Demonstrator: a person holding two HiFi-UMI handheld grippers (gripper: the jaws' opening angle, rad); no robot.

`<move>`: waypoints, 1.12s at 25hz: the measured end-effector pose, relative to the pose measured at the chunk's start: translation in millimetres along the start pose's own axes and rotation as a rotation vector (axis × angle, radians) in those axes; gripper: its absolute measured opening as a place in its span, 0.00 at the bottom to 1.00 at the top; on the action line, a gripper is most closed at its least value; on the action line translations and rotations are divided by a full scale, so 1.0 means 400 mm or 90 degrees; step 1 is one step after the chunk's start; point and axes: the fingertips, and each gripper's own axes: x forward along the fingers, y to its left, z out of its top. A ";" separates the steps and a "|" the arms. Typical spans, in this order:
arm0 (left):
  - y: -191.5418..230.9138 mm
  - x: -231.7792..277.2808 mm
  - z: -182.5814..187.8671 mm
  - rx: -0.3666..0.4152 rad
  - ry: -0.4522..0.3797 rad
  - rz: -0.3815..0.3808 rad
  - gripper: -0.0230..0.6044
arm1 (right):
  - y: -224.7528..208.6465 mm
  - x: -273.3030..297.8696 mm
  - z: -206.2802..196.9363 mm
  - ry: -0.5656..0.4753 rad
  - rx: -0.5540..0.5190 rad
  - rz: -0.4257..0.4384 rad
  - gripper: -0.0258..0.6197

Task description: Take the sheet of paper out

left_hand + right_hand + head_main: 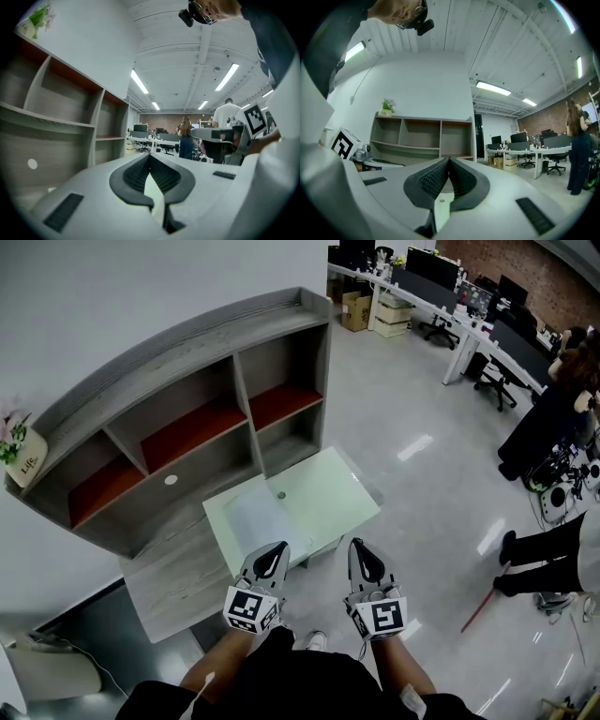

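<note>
A pale sheet of paper (263, 517) lies flat on the left half of a light green glass table (342, 491) in front of a grey shelf unit (187, 418). In the head view both grippers hover side by side just short of the table's near edge. The left gripper (275, 547) points at the table corner below the paper, and the right gripper (359, 545) is about a hand's width to its right. Each has its jaws shut with nothing between them, as the left gripper view (150, 155) and the right gripper view (449, 160) also show.
The shelf unit has red-backed compartments and a potted plant (19, 451) on its top left end. A low grey board (173, 582) lies left of the table. At the right are a dark-clothed person (548, 418), desks and chairs (469, 315), and a red stick (483, 601) on the floor.
</note>
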 end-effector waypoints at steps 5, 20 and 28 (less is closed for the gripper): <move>0.097 0.018 -0.002 -0.004 0.004 0.017 0.05 | 0.033 0.099 -0.020 0.029 -0.002 0.020 0.07; 0.403 -0.051 0.003 -0.034 -0.015 0.104 0.05 | 0.258 0.407 0.028 0.003 -0.016 0.121 0.07; 0.504 -0.107 0.002 -0.045 -0.019 0.161 0.05 | 0.362 0.498 -0.006 0.014 -0.032 0.191 0.07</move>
